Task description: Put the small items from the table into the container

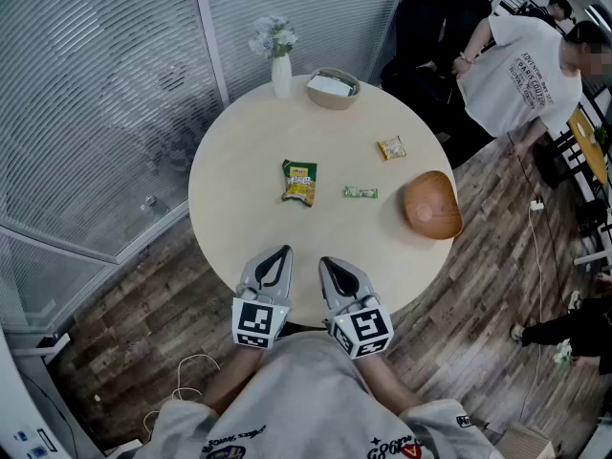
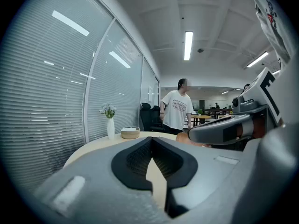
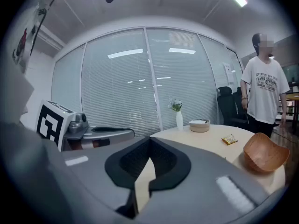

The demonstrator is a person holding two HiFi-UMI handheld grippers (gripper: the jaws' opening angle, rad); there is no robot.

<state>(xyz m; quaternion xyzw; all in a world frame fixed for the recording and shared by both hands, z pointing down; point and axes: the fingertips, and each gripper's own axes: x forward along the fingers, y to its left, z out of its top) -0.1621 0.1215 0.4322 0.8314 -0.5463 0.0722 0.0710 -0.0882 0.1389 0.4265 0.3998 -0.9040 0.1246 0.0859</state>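
A round desk [image 1: 239, 151] is viewed from above. At its far edge a vase [image 1: 281, 75] is set, with a basket [image 1: 333, 89] just to its right. Near the middle a larger packet [image 1: 299, 182] is laid, with a smaller packet [image 1: 360, 192] to its right and a third packet [image 1: 391, 147] farther back. A bowl [image 1: 431, 205] is placed by the right edge. At the near edge, the left gripper [image 1: 281, 253] and right gripper [image 1: 326, 264] are held side by side.

Bright ceiling strips [image 2: 188, 45]; sharp centre; fisheye-warped edges.
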